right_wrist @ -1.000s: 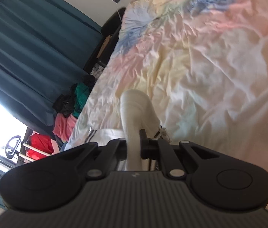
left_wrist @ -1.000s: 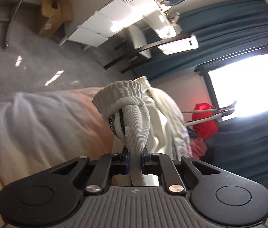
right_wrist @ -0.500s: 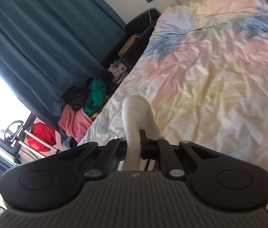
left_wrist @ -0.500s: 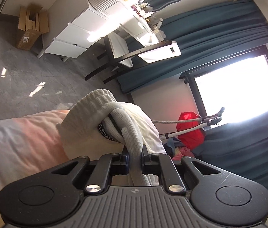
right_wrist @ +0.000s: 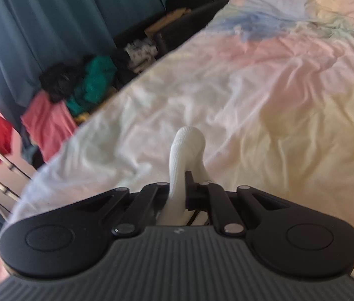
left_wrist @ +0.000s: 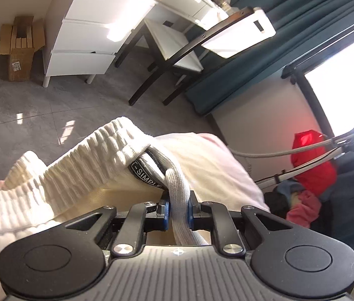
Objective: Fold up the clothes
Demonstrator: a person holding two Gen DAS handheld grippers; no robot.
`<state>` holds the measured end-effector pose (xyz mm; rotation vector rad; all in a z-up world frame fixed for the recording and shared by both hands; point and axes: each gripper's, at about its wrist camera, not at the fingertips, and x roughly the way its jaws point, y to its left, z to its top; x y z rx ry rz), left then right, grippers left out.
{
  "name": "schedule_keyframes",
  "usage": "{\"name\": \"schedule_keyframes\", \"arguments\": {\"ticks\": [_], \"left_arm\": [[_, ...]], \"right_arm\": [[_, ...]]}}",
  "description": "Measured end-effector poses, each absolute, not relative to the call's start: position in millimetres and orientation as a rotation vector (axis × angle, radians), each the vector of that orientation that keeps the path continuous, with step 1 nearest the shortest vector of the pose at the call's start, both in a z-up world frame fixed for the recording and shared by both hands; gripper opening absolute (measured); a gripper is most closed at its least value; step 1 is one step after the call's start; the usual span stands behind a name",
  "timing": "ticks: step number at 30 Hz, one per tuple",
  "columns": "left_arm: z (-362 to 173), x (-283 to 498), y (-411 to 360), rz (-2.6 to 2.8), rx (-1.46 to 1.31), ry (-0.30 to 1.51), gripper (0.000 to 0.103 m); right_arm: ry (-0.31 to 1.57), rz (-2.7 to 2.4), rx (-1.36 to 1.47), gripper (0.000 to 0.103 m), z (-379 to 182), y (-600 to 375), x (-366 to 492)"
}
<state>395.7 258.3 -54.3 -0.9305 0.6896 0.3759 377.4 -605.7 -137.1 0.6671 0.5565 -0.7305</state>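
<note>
The left gripper (left_wrist: 177, 212) is clamped on a fold of the white ribbed garment (left_wrist: 76, 175), whose cuff runs away to the far left. The right gripper (right_wrist: 185, 188) pinches another white fold pointing up and away, above the pastel bed (right_wrist: 289, 87).

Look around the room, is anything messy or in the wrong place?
Yes. A heap of clothes, pink, green and black, lies dumped beside the bed by the curtain instead of being folded. The bed cover is wrinkled too. Both grippers just pinch white ribbed cloth.
</note>
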Motion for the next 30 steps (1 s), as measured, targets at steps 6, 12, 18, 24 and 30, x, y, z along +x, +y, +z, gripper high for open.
{"name": "schedule_keyframes", "arguments": {"ticks": [6,12,18,24,30], "left_arm": [[-89.3,410.6,253.7,0.337,-0.895,0.709,0.027],[-69.4,363.9,254.1,0.223,-0.889,0.648,0.077],[-57.5,269.5,245.1,0.171,-0.937,0.6,0.083],[-62.0,162.0,232.5,0.14,-1.027,0.577,0.095],[-101.2,137.7,236.7,0.119,-1.228,0.693,0.096]], "right_arm": [[0.563,-0.732,0.632,0.008,-163.7,-598.4,387.7],[0.514,-0.655,0.703,0.038,-149.1,-592.9,354.3],[0.491,-0.536,0.824,0.049,-135.8,-572.7,273.8],[0.475,-0.393,0.982,0.049,-141.6,-552.4,190.7],[0.548,-0.29,1.266,0.051,-162.8,-544.7,150.0]]}}
